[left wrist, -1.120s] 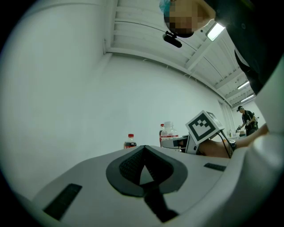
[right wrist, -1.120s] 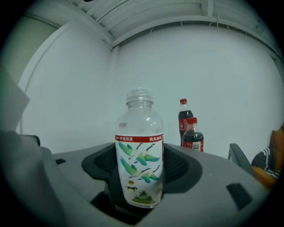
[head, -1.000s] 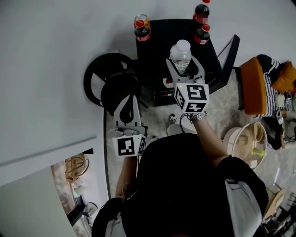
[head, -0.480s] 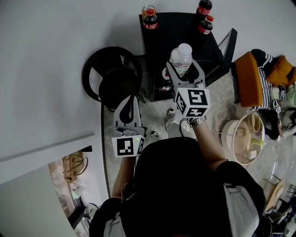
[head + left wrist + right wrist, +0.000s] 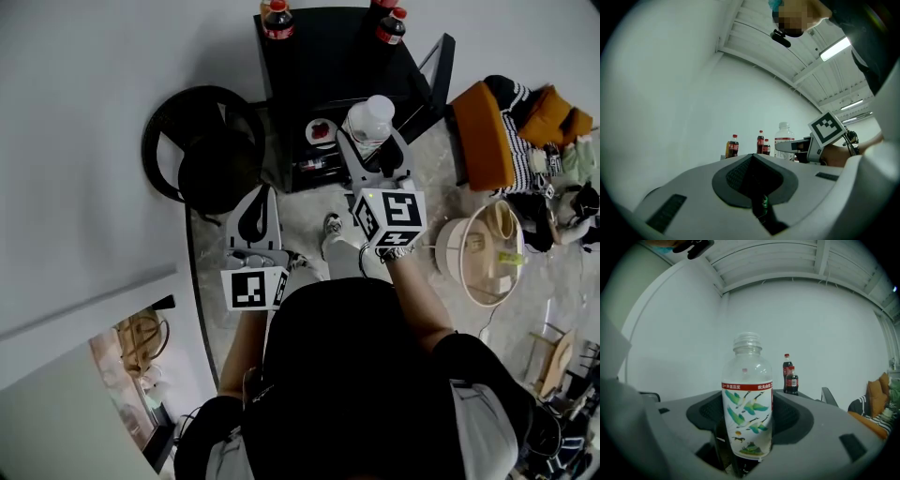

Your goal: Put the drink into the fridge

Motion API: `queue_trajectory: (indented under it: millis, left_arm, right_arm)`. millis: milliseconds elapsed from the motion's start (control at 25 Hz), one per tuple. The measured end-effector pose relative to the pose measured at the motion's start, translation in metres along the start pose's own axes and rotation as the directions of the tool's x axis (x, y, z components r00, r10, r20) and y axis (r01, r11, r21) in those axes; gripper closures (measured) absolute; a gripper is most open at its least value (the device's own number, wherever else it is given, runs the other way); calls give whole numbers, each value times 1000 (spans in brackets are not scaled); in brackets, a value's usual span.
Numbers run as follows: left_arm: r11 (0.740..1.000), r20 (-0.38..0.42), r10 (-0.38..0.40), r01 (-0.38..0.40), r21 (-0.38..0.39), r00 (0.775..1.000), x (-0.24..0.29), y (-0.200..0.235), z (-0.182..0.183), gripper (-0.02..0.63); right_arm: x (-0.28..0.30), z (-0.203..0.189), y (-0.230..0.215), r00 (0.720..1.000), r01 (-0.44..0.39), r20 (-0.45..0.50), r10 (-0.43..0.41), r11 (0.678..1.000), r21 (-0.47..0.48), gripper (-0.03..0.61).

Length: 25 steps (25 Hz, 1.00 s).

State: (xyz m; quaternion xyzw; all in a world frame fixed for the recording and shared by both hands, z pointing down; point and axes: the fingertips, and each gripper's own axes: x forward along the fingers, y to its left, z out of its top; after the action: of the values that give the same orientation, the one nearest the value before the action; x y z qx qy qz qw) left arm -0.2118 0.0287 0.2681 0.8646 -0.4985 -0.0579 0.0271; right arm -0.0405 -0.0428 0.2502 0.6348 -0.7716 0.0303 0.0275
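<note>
R fingers (image 5: 820,427) clamped on bottle (image 5: 746,394), bird-print label w/ red Chinese-text band, L fingers (image 5: 684,197) shut, empty

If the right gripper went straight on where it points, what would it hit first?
Probably the black table, with the water bottle held by the right gripper leading; height is unclear, so perhaps the wall.

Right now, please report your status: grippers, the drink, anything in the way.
Right gripper shut on water bottle, upright. Left gripper shut, empty. Black table with cola bottles ahead.
</note>
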Motion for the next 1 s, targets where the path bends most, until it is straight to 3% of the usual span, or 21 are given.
queue_trajectory:
  millis: [360, 1000]
  left_arm:
    - [999, -13, -36, 36, -12, 999, 15, -20, -15, 604]
    - [999, -64, 23, -25, -22, 998, 52, -40, -74, 604]
  right_arm:
    - [-21, -27, -27, 998, 17, -59, -18, 1000, -4, 270]
    - [-7, -114, -42, 982, -109, -148, 115, 993, 46, 270]
